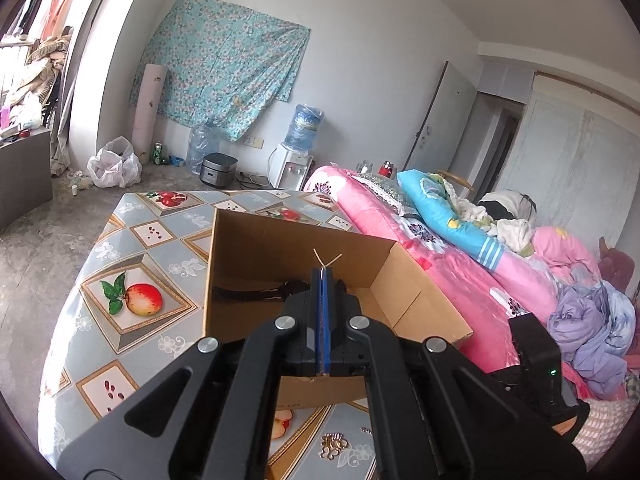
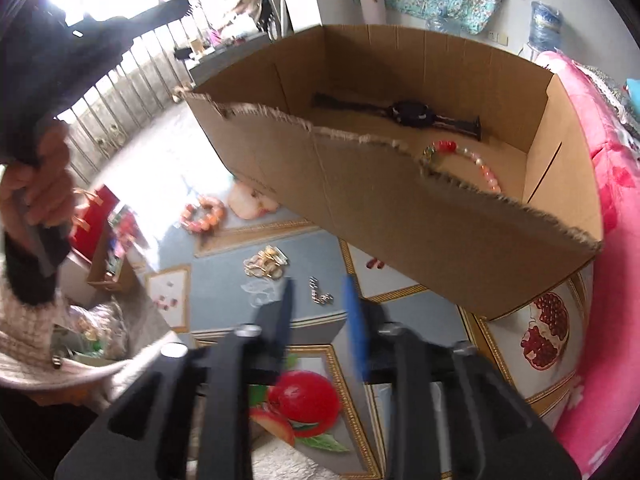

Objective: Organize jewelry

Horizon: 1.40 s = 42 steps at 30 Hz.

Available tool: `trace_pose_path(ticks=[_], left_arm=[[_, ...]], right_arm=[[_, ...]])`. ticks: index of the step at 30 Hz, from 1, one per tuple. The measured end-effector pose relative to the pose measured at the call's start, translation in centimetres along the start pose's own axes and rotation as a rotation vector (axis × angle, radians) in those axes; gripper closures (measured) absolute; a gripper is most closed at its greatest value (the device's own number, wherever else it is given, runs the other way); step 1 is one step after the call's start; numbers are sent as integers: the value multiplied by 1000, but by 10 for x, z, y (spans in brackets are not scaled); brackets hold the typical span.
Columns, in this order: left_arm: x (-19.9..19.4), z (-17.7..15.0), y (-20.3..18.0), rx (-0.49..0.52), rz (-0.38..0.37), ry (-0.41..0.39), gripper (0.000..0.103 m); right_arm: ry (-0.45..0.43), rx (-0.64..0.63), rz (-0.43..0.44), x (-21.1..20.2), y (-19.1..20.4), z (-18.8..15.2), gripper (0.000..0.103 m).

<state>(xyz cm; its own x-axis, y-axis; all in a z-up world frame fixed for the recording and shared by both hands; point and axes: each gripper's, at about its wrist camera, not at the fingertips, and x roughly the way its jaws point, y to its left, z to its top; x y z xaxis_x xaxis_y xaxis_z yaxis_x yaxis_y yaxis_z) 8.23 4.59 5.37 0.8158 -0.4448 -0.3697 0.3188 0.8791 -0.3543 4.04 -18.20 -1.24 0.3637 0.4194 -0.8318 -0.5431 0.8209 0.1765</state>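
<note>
Left hand-held gripper [image 1: 323,270] pinching thin gold piece [image 1: 327,259] over cardboard box [image 1: 420,292]; right hand-held gripper [image 2: 318,292] spread (empty) above table [image 2: 304,240].

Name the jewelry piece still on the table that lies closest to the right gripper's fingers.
The small silver chain piece, lying just ahead between the fingers; the gold cluster and orange bead bracelet lie farther off.

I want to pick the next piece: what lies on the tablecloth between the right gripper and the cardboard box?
In the right wrist view, a small silver chain piece lies between the open right gripper and the cardboard box.
</note>
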Motion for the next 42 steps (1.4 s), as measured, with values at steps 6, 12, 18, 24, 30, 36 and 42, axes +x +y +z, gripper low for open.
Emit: trace_pose_path(ticks=[6, 12, 18, 24, 30, 36, 42], left_arm=[[-26, -23, -3, -7, 12, 19, 103], [-35, -43, 1, -18, 21, 61, 103], [-38, -52, 7, -36, 21, 71, 103], [-45, -51, 4, -28, 8, 55, 103], [-54, -45, -4, -10, -2, 25, 103], [-61, -46, -4, -6, 2, 18, 103], [-62, -51, -1, 2, 32, 26, 103]], right_arm=[[62, 0, -38, 30, 6, -6, 66], [63, -46, -116, 46, 20, -4, 82], [101, -31, -52, 53, 26, -2, 101], [61, 56, 13, 32, 20, -4, 102], [-36, 83, 7, -10, 24, 5, 102], [20, 6, -14, 3, 37, -2, 78], [103, -86, -62, 33, 31, -1, 74]])
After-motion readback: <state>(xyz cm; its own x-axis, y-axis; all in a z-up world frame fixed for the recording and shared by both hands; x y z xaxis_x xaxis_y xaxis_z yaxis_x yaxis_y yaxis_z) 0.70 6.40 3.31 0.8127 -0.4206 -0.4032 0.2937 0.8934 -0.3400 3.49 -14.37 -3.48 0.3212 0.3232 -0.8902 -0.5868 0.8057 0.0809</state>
